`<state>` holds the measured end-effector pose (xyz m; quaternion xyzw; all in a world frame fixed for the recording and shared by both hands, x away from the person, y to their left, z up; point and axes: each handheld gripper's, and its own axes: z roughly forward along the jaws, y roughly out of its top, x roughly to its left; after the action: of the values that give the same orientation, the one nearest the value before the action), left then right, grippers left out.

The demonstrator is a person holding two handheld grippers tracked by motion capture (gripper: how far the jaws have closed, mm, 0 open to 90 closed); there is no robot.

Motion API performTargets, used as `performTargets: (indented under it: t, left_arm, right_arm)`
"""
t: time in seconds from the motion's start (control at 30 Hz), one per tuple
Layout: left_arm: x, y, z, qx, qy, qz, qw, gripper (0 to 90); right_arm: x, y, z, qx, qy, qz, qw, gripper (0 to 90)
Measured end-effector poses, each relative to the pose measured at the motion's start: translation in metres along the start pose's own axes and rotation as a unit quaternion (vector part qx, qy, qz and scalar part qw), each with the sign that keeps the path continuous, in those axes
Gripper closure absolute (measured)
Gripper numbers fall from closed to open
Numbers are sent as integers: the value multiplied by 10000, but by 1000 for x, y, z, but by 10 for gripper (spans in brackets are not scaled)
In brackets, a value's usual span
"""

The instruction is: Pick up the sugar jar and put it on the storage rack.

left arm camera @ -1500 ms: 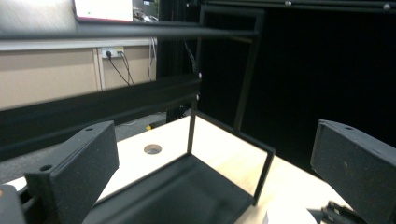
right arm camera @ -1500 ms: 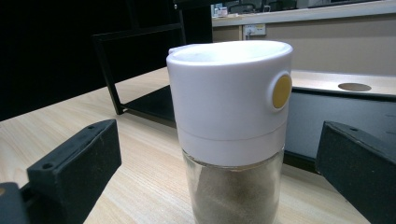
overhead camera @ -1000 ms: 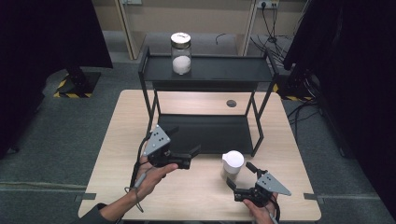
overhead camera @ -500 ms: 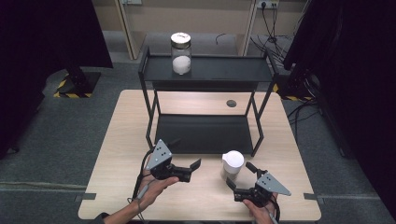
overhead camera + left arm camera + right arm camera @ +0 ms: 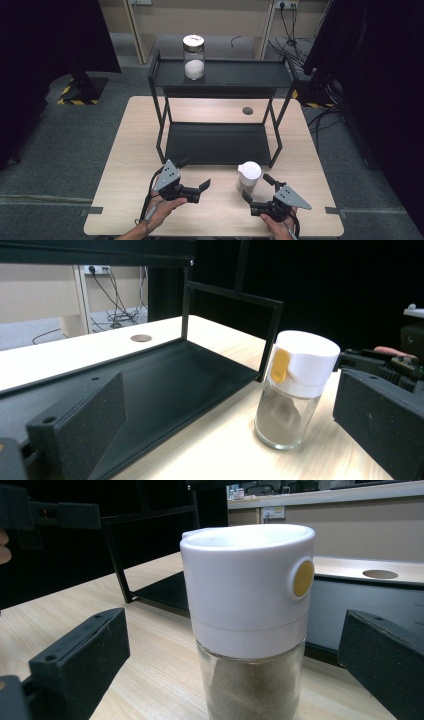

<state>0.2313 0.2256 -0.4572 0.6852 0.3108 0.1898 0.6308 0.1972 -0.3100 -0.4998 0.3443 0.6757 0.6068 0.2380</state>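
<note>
High view places the shaker (image 5: 248,175) on the table (image 5: 125,165), at twelve o'clock from the right gripper (image 5: 258,192) and three o'clock from the left gripper (image 5: 196,176). Both grippers' jaws stand wide apart and empty, apparently lined up to clamp it.

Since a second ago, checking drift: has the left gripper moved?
Yes. The left gripper has pulled back toward the person, away from the black shelf rack.

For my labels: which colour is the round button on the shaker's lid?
Yellow button on a white lid, best in the right gripper view.
</note>
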Motion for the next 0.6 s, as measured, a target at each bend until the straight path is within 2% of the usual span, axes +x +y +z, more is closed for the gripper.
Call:
performTargets:
  t: [0.27, 0.43, 0.6]
  left_arm:
    - [0, -14, -2, -15, -43, 66, 10000, 2]
    - [-3, -26, -4, -23, -32, 267, 9996, 2]
    - [0, -36, -5, 36, -46, 241, 9997, 2]
  right_arm:
    - [0, 0, 0, -2, 2, -6, 10000, 6]
    - [0, 0, 0, 1, 20, -25, 10000, 6]
    - [0, 1, 0, 4, 37, -47, 10000, 6]
